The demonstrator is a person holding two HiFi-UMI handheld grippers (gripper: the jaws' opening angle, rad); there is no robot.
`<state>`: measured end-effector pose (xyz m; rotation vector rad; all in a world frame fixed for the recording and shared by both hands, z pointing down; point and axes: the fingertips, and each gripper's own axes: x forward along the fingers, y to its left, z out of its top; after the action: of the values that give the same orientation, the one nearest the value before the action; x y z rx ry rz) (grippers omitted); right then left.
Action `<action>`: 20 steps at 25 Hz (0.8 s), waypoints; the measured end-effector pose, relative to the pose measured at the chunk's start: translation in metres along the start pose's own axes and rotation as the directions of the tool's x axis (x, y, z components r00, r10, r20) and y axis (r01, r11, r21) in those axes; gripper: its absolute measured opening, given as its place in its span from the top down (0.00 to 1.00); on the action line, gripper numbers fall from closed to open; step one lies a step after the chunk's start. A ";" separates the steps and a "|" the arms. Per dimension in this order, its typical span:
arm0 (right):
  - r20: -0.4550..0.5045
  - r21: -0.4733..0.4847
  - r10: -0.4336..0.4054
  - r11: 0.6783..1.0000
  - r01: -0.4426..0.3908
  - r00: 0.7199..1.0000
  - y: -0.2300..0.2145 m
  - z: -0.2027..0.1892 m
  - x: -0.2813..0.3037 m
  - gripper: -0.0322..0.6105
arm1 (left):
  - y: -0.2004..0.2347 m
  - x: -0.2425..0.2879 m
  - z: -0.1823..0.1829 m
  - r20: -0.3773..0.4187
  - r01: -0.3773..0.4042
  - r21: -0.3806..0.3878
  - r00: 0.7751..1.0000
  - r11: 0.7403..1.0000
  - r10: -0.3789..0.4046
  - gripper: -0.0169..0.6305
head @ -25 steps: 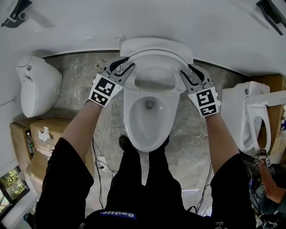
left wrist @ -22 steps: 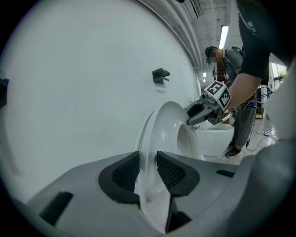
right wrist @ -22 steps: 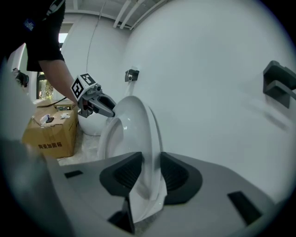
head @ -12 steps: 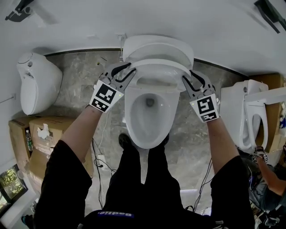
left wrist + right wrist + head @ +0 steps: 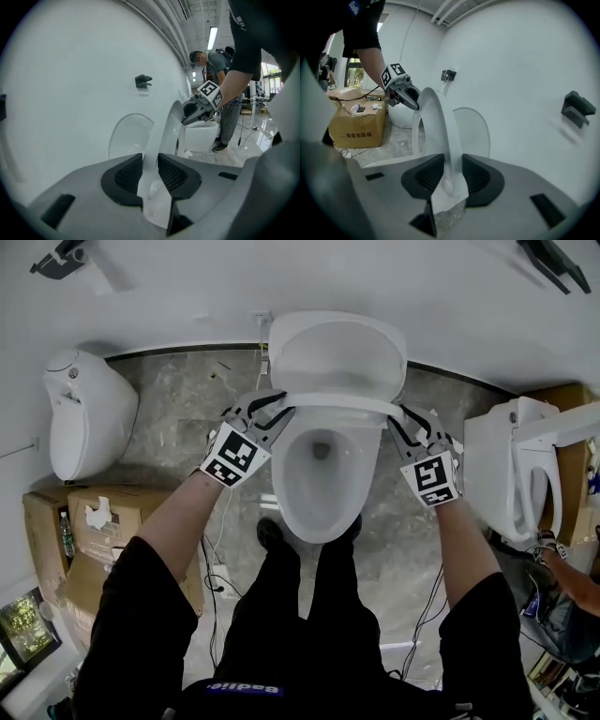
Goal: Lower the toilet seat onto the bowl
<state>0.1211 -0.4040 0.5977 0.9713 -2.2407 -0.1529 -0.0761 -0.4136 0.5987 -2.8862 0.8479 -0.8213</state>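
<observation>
Toilet seat (image 5: 339, 401) held tilted over bowl (image 5: 292, 486), clamped at its sides by left gripper (image 5: 270, 407) and right gripper (image 5: 401, 420), jaws of both just closed further.

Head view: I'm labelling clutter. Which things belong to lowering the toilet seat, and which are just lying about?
In the job: toilet seat, bowl, left gripper and right gripper, whose jaws have just been closing on the seat's edges.
Lying about: left toilet, right toilet, cardboard boxes, floor cables.
</observation>
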 end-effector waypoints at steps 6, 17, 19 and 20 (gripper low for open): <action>-0.078 -0.004 -0.030 1.000 0.029 0.996 0.032 -0.009 -0.026 0.74 | -0.041 -0.018 -0.015 -0.038 0.093 0.070 0.995 0.993 -0.090 0.81; -0.100 0.003 0.010 1.000 -0.010 0.995 0.096 -0.040 -0.065 0.74 | -0.116 -0.046 -0.046 -0.073 0.140 0.049 0.988 0.989 -0.137 0.76; -0.082 -0.009 0.035 0.999 -0.036 0.996 0.109 -0.045 -0.069 0.74 | -0.127 -0.053 -0.055 -0.079 0.121 0.040 0.990 0.992 -0.117 0.75; -0.073 -0.021 0.045 0.999 -0.047 0.996 0.115 -0.047 -0.070 0.74 | -0.132 -0.056 -0.060 -0.084 0.107 0.040 0.991 0.993 -0.103 0.75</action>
<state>0.1157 -0.2668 0.6360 0.8987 -2.1887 -0.1208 -0.0799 -0.2656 0.6450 -2.8975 0.6790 -0.9601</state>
